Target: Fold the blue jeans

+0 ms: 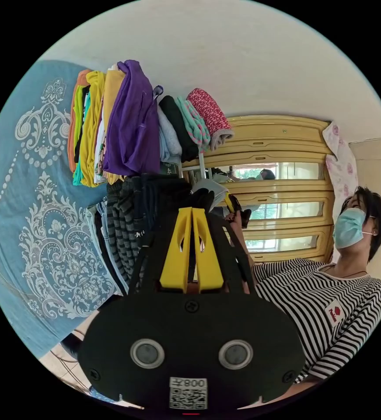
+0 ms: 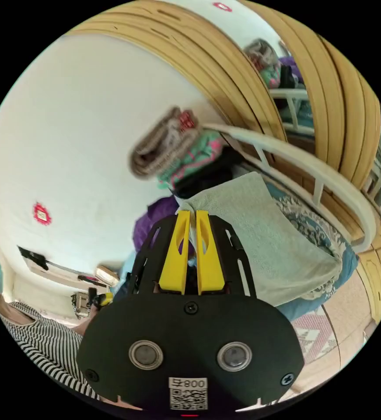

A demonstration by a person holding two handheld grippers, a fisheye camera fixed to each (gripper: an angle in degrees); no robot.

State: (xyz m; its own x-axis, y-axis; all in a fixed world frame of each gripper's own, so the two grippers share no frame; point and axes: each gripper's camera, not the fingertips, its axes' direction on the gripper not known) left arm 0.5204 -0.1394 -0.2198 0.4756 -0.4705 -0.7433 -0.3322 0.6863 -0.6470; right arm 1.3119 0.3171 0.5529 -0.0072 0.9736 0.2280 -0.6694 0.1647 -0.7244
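Observation:
In the right gripper view my right gripper (image 2: 189, 213) is shut on the near edge of a pale grey-green folded garment (image 2: 264, 240), which lies over the patterned blue bedspread (image 2: 312, 227). The left gripper view shows that gripper (image 1: 236, 205) with the pale cloth (image 1: 210, 187) beside it. My left gripper (image 1: 192, 210) has its yellow jaws pressed together, and dark blue denim-like clothes (image 1: 148, 197) lie just beyond the tips. Whether any cloth is pinched there I cannot tell. Small and far off, the left gripper (image 2: 102, 300) also appears in a hand.
A stack of folded clothes (image 1: 124, 127) in purple, yellow, orange, black and red leans on the blue bedspread (image 1: 33, 197). A white bed rail (image 2: 312, 170) and yellow wooden wardrobe (image 1: 282, 144) stand behind. A person in a striped shirt (image 1: 326, 302) holds the grippers.

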